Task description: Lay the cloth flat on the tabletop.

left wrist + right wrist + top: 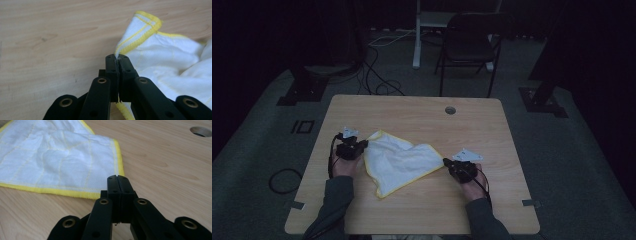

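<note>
One white cloth (398, 161) with a yellow hem lies crumpled near the middle of the table (422, 112), closer to its left edge. The left gripper (117, 58) is clamped on the cloth's edge; the right gripper (117, 178) has its jaws pressed together at the cloth's corner, though whether fabric is caught there I cannot tell. Judging by the rumpled lie, any spreading or folding is barely begun. Two grippers, one cloth.

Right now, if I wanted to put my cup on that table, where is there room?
The far strip, between the white cloth and the cable hole, is bare wood. So is the near edge between the two sleeves. The middle is crowded: each hand-held gripper, left and right, pinches a cloth edge.
</note>
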Motion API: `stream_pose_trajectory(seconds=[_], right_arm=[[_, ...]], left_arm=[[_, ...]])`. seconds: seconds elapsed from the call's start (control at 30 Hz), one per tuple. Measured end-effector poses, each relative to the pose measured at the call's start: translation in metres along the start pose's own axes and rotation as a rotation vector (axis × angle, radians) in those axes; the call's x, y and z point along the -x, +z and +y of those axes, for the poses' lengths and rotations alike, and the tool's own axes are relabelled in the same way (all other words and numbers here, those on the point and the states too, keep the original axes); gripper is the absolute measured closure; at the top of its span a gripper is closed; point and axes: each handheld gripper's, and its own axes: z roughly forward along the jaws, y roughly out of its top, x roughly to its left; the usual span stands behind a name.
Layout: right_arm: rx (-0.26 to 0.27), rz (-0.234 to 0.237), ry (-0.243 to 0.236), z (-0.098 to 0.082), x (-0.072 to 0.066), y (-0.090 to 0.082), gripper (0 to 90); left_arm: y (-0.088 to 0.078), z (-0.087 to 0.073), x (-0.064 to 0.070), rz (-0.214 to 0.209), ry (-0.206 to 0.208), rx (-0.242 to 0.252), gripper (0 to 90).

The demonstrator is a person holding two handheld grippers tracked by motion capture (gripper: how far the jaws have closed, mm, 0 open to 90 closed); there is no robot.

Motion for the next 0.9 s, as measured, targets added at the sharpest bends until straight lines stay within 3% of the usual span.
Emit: stream_pose_trajectory(seconds=[0.37,0.43,0.63,0.73,0.9], right_arm=[[-0.015,-0.044,0.008,-0.010,0.008,-0.014,90.0],[-0.014,-0.051,0.016,-0.013,0.011,-0.017,90.0],[0.004,-0.046,0.027,-0.012,0.014,-0.021,90.0],[0.007,-0.034,0.014,-0.007,0.011,-0.016,88.6],[0.008,-0.014,-0.005,0.003,0.005,-0.003,85.8]], left_arm=[[-0.001,-0.016,-0.011,0.030,-0.056,-0.027,87.6],[-0.003,-0.017,-0.015,0.025,-0.079,-0.015,84.7],[-0.011,-0.011,-0.017,0.046,-0.092,0.020,78.8],[-0.013,-0.006,-0.014,0.034,-0.079,0.038,78.7],[-0.004,0.004,-0.001,0.004,-0.019,0.031,77.3]])
